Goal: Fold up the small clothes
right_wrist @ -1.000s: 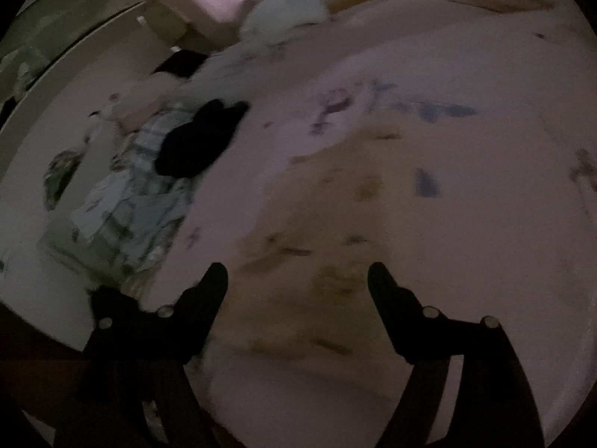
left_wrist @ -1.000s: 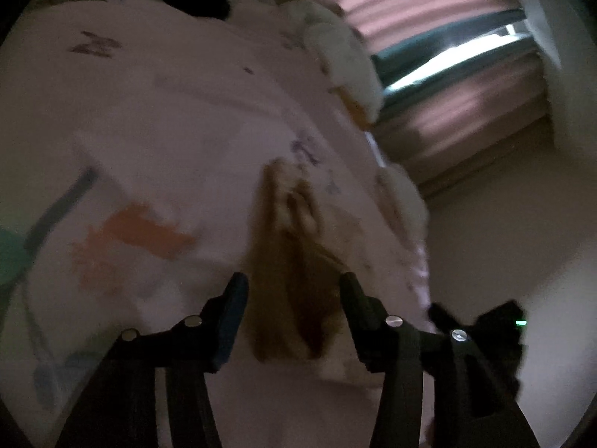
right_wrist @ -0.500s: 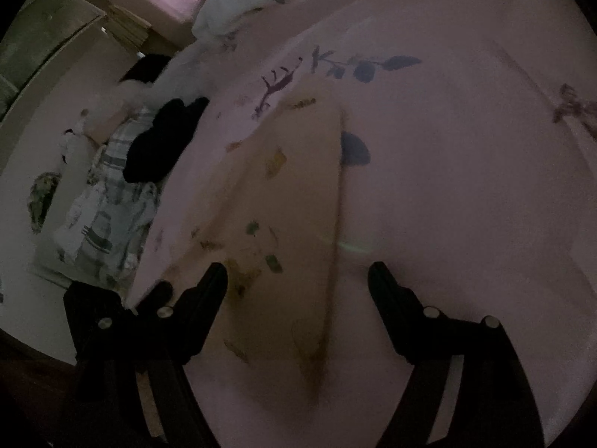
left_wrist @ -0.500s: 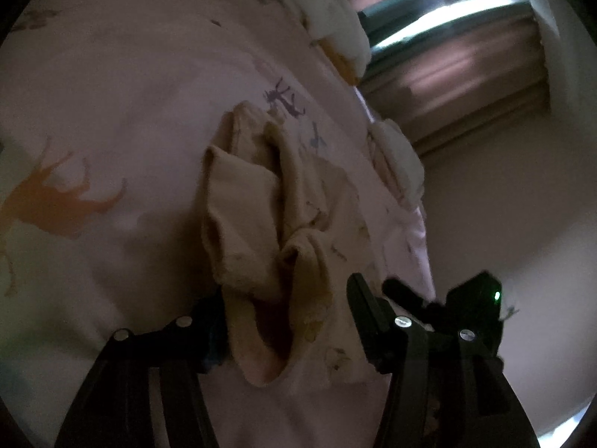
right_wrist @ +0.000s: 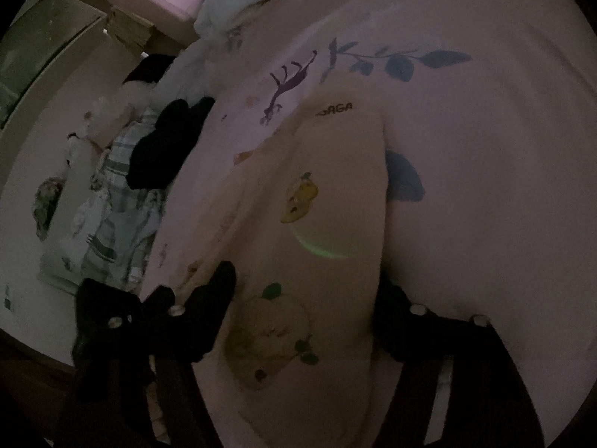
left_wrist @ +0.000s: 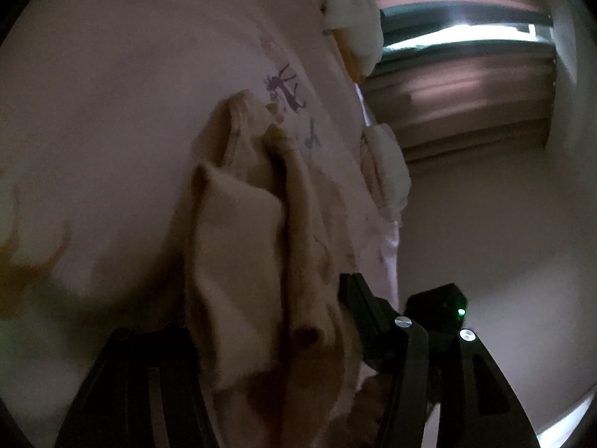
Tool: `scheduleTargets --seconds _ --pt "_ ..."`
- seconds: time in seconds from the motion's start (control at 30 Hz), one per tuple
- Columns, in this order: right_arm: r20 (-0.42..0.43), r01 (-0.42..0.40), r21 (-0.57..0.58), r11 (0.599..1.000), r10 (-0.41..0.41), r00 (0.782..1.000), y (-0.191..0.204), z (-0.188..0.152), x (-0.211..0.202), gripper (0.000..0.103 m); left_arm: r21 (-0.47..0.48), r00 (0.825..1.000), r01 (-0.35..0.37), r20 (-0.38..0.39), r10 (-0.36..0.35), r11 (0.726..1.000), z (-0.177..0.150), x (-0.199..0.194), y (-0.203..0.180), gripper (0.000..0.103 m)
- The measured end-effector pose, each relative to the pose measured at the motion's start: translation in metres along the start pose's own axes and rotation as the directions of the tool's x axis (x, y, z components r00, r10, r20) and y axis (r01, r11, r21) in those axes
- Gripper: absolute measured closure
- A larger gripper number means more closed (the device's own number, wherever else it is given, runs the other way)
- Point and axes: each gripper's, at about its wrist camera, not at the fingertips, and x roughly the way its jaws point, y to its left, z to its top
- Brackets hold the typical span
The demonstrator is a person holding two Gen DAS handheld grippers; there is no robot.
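Observation:
A small cream garment with fruit prints lies on a pale pink bedsheet. In the left wrist view it [left_wrist: 246,231] is bunched in folds and runs down between the fingers of my left gripper [left_wrist: 268,317], which is open around its near end. In the right wrist view the garment [right_wrist: 317,231] lies flatter, with a small printed label at its far end. My right gripper [right_wrist: 302,295] is open, with the cloth between its fingers. The left finger of the left gripper is mostly hidden by cloth.
The bedsheet [right_wrist: 485,186] has purple and blue prints. A black garment [right_wrist: 168,145] and a plaid cloth [right_wrist: 115,224] lie at the bed's left edge. White pillows [left_wrist: 358,26] sit by the curtained window [left_wrist: 466,37]. The bed edge [left_wrist: 391,224] drops off to the right.
Both grippers have moved forward and down onto the cream garment, so it now fills the space between their fingers. Both stayed open.

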Motion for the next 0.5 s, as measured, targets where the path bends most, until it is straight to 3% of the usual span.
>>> scheduleTargets --seconds 0.03,0.1,0.13,0.2,0.37,0.47,0.5 --pt "0.004 0.007 -0.003 1.0 -0.007 1.0 -0.001 0.001 0.001 0.044 0.01 1.0 -0.018 0.003 0.018 1.0 0.0 0.002 -0.002 0.046" --pt "0.008 0.025 -0.007 1.0 -0.025 1.0 -0.003 0.002 0.002 0.058 0.05 0.995 -0.096 -0.006 0.097 0.994 -0.001 0.008 -0.009 0.06" --pt "0.01 0.038 -0.015 0.999 -0.038 0.999 -0.004 0.002 0.002 0.061 0.078 0.99 -0.14 -0.012 0.141 0.987 -0.001 0.01 -0.013 0.063" --pt "0.015 0.054 -0.038 0.998 -0.053 0.998 -0.005 0.003 0.004 0.069 0.102 0.986 -0.167 -0.004 0.168 0.981 -0.002 0.012 -0.016 0.067" --pt "0.056 0.093 -0.109 0.99 -0.088 0.995 0.001 0.001 0.004 0.078 0.158 0.976 -0.215 0.063 0.208 0.964 -0.007 0.012 -0.028 0.071" --pt "0.075 0.105 -0.141 0.984 -0.095 0.993 0.012 0.002 -0.001 0.081 0.302 0.952 -0.303 0.141 0.272 0.904 -0.021 0.009 -0.055 0.074" --pt "0.083 0.11 -0.164 0.98 -0.097 0.992 0.017 0.003 -0.005 0.082 0.31 0.951 -0.304 0.151 0.27 0.901 -0.022 0.009 -0.057 0.074"
